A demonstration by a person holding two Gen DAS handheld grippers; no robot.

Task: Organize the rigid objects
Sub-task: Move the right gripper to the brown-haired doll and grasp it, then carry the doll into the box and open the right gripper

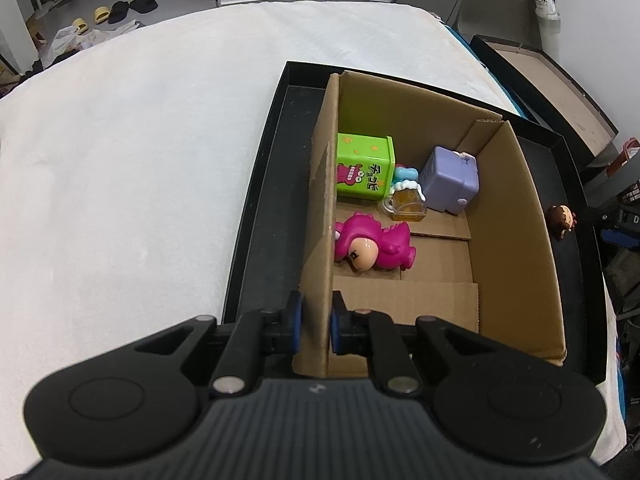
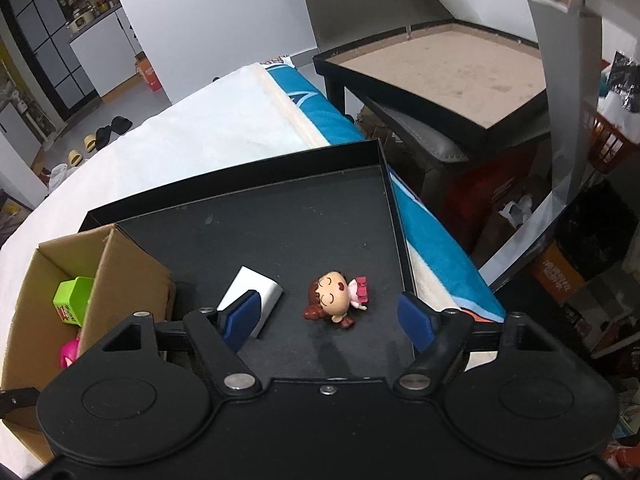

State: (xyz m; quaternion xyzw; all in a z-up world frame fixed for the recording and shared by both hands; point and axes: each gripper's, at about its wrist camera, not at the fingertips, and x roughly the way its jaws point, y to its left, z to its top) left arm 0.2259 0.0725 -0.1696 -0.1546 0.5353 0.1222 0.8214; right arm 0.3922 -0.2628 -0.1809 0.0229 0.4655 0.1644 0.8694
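Observation:
My left gripper [image 1: 316, 322] is shut on the left wall of a cardboard box [image 1: 320, 216] that stands in a black tray [image 1: 256, 200]. Inside the box lie a pink dinosaur figure [image 1: 372, 246], a green tin [image 1: 364, 168], a purple cube toy [image 1: 450, 179] and a small amber mug toy [image 1: 406, 204]. My right gripper [image 2: 330, 322] is open and empty above the tray floor [image 2: 280, 232]. A small brown-haired doll [image 2: 336, 298] lies on the tray between its fingers, and a white block [image 2: 250, 294] lies by the left finger. The doll also shows in the left wrist view [image 1: 562, 220].
The tray sits on a white cloth-covered table [image 1: 140, 160] with a blue cloth edge [image 2: 436, 248] at the right. A low black-framed table [image 2: 440, 80] and cluttered boxes [image 2: 560, 272] stand beyond the right edge. Slippers [image 1: 120, 10] lie on the far floor.

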